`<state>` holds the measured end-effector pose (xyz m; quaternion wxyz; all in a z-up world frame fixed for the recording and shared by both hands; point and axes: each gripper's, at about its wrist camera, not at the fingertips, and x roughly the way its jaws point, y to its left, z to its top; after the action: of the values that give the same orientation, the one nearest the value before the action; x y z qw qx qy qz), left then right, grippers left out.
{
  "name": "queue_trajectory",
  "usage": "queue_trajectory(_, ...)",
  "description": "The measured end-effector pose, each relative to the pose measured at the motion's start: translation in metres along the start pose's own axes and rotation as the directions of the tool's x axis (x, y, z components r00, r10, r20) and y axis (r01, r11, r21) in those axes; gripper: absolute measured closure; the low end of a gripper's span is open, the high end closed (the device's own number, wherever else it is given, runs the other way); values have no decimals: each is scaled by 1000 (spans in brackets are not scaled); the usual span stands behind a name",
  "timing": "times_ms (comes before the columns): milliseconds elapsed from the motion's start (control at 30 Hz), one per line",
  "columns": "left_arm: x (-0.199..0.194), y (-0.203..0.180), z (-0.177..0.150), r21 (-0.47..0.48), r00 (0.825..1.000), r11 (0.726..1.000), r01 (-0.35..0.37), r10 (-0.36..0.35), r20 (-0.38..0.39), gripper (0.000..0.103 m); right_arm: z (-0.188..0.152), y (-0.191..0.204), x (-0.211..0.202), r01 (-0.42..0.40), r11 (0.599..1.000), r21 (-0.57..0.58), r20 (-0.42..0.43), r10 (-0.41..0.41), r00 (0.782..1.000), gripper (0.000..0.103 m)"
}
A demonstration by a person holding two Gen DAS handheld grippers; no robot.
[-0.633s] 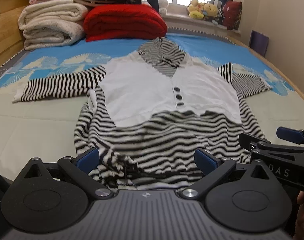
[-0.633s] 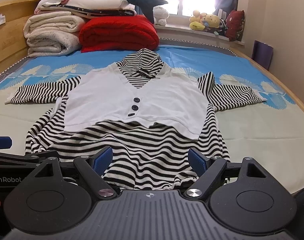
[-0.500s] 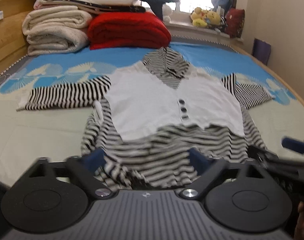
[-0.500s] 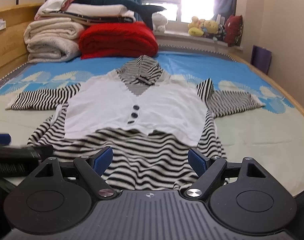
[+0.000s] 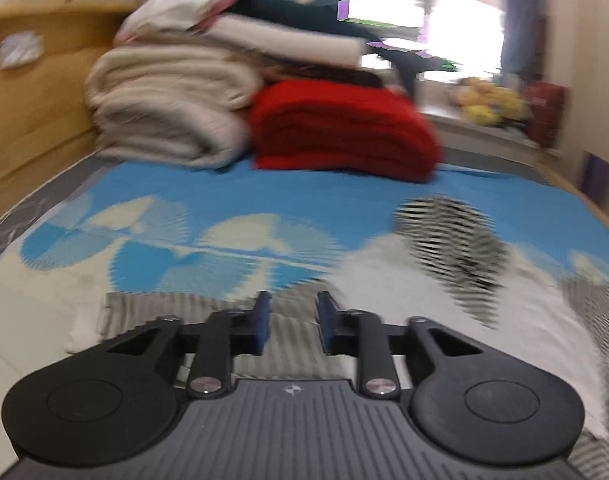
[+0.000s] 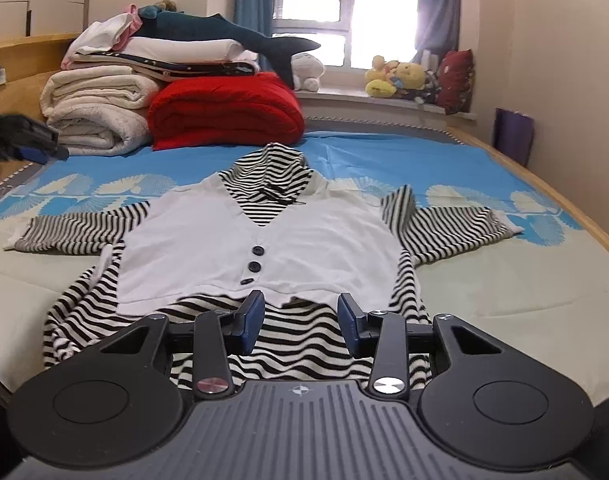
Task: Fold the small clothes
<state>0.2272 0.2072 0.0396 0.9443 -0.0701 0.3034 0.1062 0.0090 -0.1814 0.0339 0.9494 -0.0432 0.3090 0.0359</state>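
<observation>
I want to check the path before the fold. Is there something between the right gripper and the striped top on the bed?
Nothing visible. The right gripper, jaws closing, is right over the lower hem of the striped top, with only striped cloth showing between its fingers. The folded blankets lie far behind the collar.

Small black-and-white striped hooded top (image 6: 240,332) with white buttoned vest front, three dark buttons. Laid flat, front up, on bed. Both sleeves spread sideways, hood at far end, hem rumpled at left.
</observation>
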Motion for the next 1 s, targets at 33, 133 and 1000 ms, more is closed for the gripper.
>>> queue_trajectory(33,15,22,8,-52,999,998,-37,37,-3,83,9,-2,1,-21,1000,2,-10,21,1000,60)
queue_trajectory(133,50,75,12,-165,991,978,-130,121,-64,85,41,-8,8,-43,999,-20,-13,43,999,46)
queue_trajectory(1000,114,209,-5,-585,918,712,-389,245,-312,102,173,40,230,-201,969,-146,-18,201,980,59)
